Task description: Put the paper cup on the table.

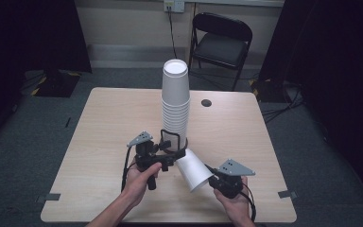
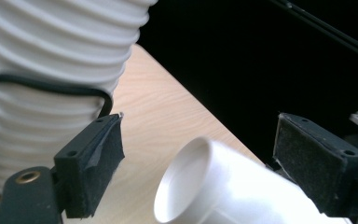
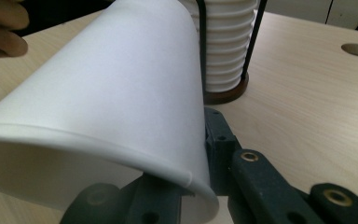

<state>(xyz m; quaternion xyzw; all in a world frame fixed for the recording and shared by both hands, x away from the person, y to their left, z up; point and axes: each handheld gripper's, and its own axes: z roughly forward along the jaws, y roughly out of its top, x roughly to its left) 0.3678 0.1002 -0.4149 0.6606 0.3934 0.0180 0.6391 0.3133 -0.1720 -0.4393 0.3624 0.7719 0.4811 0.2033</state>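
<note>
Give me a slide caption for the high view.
Right gripper holds a white paper cup on its side beside the tall stack of white paper cups.

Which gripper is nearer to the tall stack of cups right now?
Left. The left gripper sits right at the base of the cup stack, its jaws beside the lowest cups. The right gripper is farther off toward the table's near edge, clamped on the rim of a loose cup.

Both forearms enter from the bottom edge of the high view. The left hand (image 1: pixel 141 182), lower centre-left, grips the left gripper (image 1: pixel 170 149), which points up-frame; its fingers (image 2: pixel 91 165) stand apart, one at lower left and one at right of its own view. The right hand (image 1: pixel 236 202), lower right, holds the right gripper (image 1: pixel 208 177), its fingers (image 3: pixel 221 140) clamped on a cup rim.
</note>
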